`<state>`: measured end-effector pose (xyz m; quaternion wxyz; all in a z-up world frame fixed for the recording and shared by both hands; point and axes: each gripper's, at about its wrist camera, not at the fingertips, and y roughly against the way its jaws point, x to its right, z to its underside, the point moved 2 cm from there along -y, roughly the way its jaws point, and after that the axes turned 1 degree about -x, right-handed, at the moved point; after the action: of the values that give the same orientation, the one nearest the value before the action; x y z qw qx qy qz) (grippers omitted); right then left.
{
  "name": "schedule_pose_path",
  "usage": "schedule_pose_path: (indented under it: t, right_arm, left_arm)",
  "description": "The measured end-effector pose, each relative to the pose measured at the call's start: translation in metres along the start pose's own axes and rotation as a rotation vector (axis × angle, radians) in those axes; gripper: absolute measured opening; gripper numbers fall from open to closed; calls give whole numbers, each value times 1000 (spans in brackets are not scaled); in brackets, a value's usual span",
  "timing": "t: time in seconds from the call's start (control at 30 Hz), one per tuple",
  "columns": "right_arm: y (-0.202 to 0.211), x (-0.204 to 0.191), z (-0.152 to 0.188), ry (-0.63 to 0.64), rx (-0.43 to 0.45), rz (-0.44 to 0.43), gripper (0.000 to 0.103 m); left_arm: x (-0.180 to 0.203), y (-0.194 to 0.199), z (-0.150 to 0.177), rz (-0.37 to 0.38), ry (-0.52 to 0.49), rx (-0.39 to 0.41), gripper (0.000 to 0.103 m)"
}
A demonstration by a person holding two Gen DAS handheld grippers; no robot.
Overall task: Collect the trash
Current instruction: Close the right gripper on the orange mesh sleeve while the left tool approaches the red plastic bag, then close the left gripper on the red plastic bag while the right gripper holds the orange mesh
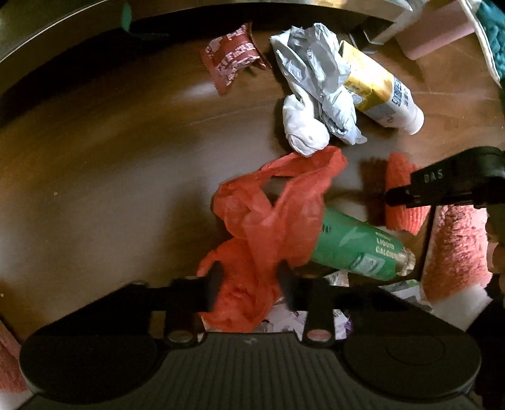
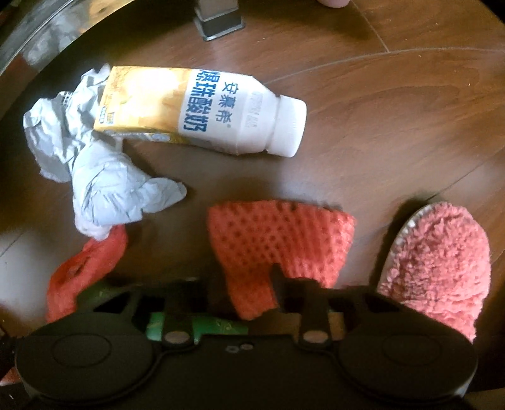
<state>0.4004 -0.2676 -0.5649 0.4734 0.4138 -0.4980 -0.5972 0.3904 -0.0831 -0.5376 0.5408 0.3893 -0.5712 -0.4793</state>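
My left gripper [image 1: 249, 285] points down at the wooden floor and is shut on a crumpled red plastic bag [image 1: 268, 220], bunched between its fingers. Under the bag's right side lies a green bottle [image 1: 356, 246]. My right gripper [image 2: 247, 287] is shut on the narrow end of an orange-red foam net sleeve [image 2: 277, 233]; the left wrist view shows that gripper [image 1: 394, 197] pinching the same net [image 1: 397, 170]. A white and yellow yogurt bottle [image 2: 202, 110] lies on its side beyond it, beside a crumpled grey plastic bag [image 2: 94, 170].
A white paper wad [image 1: 303, 126] and a dark red snack wrapper [image 1: 233, 56] lie farther off. A pink fluffy slipper [image 2: 442, 265] sits right of the net. A metal furniture leg [image 2: 217, 19] stands at the top. Printed paper scraps [image 1: 284, 318] lie under the left gripper.
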Motion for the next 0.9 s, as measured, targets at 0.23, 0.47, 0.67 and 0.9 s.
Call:
schedule_pose_path:
  t: [0.23,0.47,0.67,0.9]
  right_arm:
    - [43,-2,7,48,35,-7,10]
    - [118,-5,24,132,106,-5,10]
    - [180,-12,50,185,200,-60,10]
    - [197,-17,61,190,225,-140,10]
  left_arm:
    - [2,30,13,-7,11,17,13]
    - [1,79,32,-14,43,86,10]
    - [-8,116,51,-11,93,126,10]
    - [1,111,56,-33,0,124,13]
